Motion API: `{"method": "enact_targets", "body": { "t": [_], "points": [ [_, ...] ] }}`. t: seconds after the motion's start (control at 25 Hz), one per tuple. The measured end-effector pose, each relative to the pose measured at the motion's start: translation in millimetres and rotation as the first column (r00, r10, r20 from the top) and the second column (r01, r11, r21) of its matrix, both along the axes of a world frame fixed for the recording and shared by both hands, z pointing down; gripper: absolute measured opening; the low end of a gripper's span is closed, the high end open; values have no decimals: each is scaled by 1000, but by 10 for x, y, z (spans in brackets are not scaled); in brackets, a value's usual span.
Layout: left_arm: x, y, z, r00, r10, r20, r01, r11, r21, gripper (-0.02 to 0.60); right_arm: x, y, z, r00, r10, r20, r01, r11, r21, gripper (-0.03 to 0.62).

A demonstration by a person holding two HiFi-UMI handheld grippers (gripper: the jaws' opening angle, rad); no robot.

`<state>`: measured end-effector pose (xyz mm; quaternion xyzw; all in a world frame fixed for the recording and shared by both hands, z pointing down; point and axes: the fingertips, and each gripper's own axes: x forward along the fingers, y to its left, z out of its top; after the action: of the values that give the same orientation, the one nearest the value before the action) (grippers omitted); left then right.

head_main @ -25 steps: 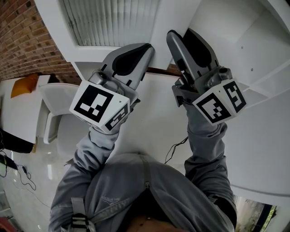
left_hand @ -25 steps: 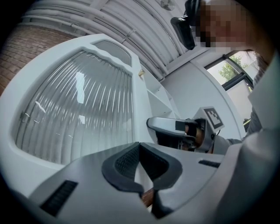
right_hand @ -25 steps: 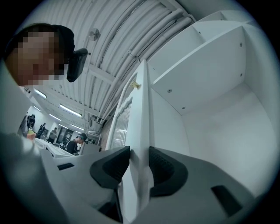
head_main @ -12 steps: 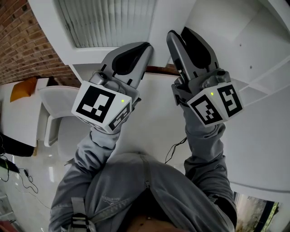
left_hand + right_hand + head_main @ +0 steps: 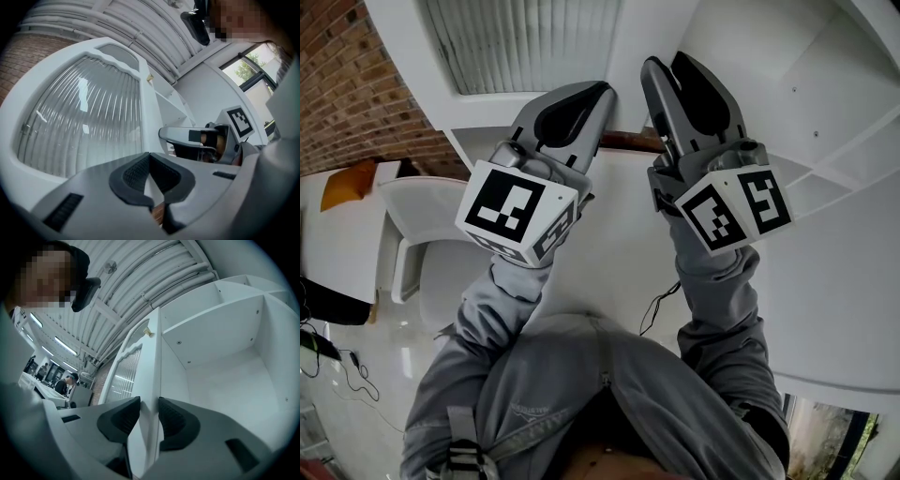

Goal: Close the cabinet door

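The door point(image 5: 151, 352) looks stiff and light; hold its free edge. Right tongs point(image 5: 149, 405) have just been closing onto it. Left tongs point(image 5: 150, 164) are nearly shut, grip unclear.

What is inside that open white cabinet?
The cabinet holds bare white shelves and walls with small peg holes; nothing stored shows. The cabinet door covers whatever lies beyond it, so that part cannot be seen.

The right tool point(image 5: 149, 406) straddles the cabinet door point(image 5: 151, 359) edge.
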<state>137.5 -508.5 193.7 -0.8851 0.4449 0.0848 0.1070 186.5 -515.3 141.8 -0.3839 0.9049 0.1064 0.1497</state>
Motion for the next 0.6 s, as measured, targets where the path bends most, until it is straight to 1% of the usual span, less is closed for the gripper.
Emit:
{"method": "enact_targets", "body": {
  "t": [0.12,0.28,0.48,0.6],
  "points": [
    [-6,-29,0,1000,-8,11,8,1000,5,6,21,9,9,998,55,-16,-55,998,-11,138],
    [-16,-26,14,1000,-15,20,15,1000,5,6,56,117,87,990,124,-64,-124,992,6,133],
    [-3,-15,4,1000,-22,21,21,1000,3,6,150,246,239,983,174,-67,-176,984,-30,94],
    [-6,-18,1,999,-30,23,30,1000,0,6,188,361,296,977,205,-67,-208,978,-35,73]
  ]
}}
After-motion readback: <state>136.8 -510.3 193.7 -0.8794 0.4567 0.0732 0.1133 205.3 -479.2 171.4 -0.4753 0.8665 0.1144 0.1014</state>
